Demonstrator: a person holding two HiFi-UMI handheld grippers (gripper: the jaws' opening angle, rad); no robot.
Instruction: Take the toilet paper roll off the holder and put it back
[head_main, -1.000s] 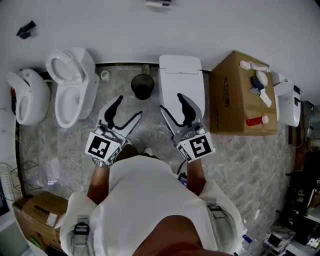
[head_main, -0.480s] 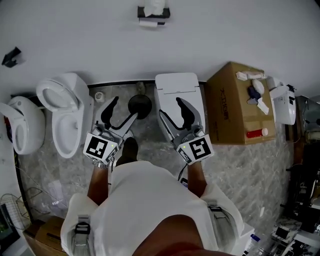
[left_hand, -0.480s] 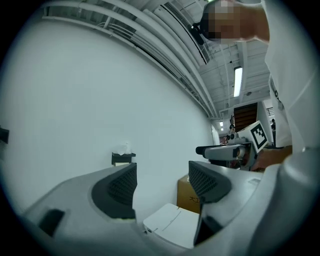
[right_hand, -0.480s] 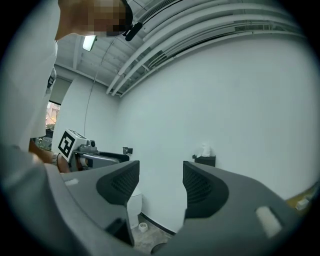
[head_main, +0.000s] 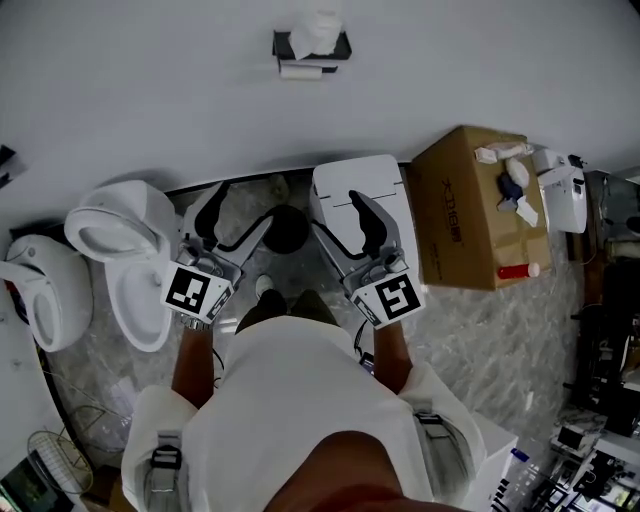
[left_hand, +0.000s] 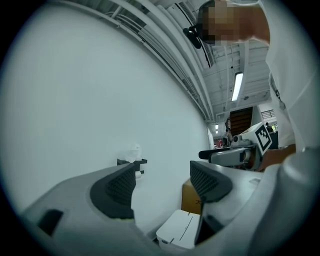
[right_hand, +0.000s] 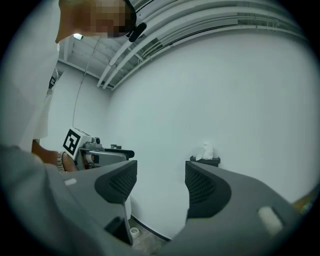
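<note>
A black toilet paper holder (head_main: 312, 45) hangs on the white wall, with crumpled white paper on top and a small white roll (head_main: 300, 72) under it. It also shows far off as the holder (left_hand: 131, 161) in the left gripper view and the holder (right_hand: 205, 159) in the right gripper view. My left gripper (head_main: 238, 215) is open and empty, held level and well short of the wall. Beside it, my right gripper (head_main: 335, 212) is also open, its jaws have just been opening, and nothing is between them.
Below the grippers stand a white toilet (head_main: 130, 240) with its lid up, a second white fixture (head_main: 40, 290), a black bin (head_main: 285, 228) and a closed white toilet (head_main: 360, 185). A cardboard box (head_main: 465, 215) with bottles on it stands at the right.
Both grippers have moved forward toward the wall with the person. The holder has come fully into the head view, and the toilets have slid down and left.
</note>
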